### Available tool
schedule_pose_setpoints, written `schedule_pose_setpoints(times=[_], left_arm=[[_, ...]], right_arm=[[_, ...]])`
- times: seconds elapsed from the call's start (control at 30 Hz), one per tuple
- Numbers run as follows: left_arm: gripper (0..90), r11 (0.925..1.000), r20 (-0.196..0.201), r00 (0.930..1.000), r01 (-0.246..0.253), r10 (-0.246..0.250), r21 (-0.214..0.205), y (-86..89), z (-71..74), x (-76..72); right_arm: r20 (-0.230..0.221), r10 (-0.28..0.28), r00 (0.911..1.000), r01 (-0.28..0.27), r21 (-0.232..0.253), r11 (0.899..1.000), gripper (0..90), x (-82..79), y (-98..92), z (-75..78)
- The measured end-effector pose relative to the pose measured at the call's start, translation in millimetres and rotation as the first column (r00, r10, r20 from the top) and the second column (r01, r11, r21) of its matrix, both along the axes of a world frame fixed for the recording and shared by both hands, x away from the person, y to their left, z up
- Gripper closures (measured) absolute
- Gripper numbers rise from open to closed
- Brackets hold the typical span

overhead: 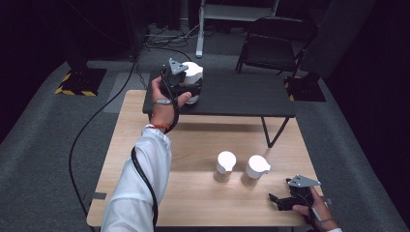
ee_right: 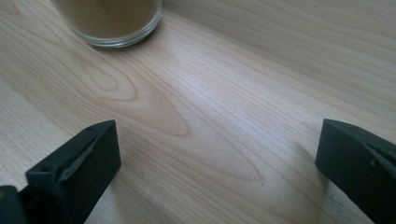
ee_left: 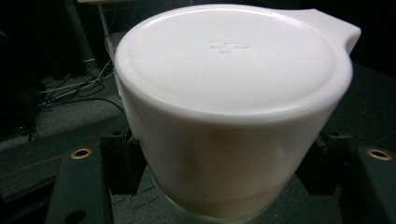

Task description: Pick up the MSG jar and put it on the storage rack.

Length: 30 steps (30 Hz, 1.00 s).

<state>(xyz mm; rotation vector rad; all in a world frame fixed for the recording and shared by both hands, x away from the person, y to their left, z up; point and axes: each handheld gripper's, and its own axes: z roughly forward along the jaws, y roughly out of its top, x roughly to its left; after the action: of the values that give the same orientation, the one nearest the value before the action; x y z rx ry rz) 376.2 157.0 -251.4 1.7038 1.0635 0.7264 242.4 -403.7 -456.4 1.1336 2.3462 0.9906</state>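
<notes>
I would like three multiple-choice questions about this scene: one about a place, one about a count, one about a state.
1. Where is the jar that the left gripper holds?
A. on the black shelf
B. on the floor
C. on the chair

2. How many white-lidded jars stand on the wooden table?
A. one
B. two
C. four

3. How are the right gripper jaws?
A. shut on a jar
B. open
C. shut on a lid

Answers:
1 A: the held jar rests on the black shelf.
2 B: two jars stand there.
3 B: the jaws stand apart over bare wood.
</notes>
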Motion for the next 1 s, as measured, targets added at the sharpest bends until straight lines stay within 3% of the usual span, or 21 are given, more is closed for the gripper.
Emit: schedule_pose_setpoints(times=[0.8,1.0], left_arm=[[27.9,0.9996,0.008,0.9998,-0.016,0.016,-0.022,-2.1,-11.1,1.9],[19.1,0.9993,0.019,0.9993,-0.032,0.033,-0.017,-4.3,-16.6,1.0]], right_arm=[[0.001,0.002,1.0000,-0.002,0.001,1.000,0.0,0.0,-0.4,-0.2],[0.000,0.002,1.0000,-0.002,-0.001,1.000,0.0,-0.5,-0.9,0.0]])
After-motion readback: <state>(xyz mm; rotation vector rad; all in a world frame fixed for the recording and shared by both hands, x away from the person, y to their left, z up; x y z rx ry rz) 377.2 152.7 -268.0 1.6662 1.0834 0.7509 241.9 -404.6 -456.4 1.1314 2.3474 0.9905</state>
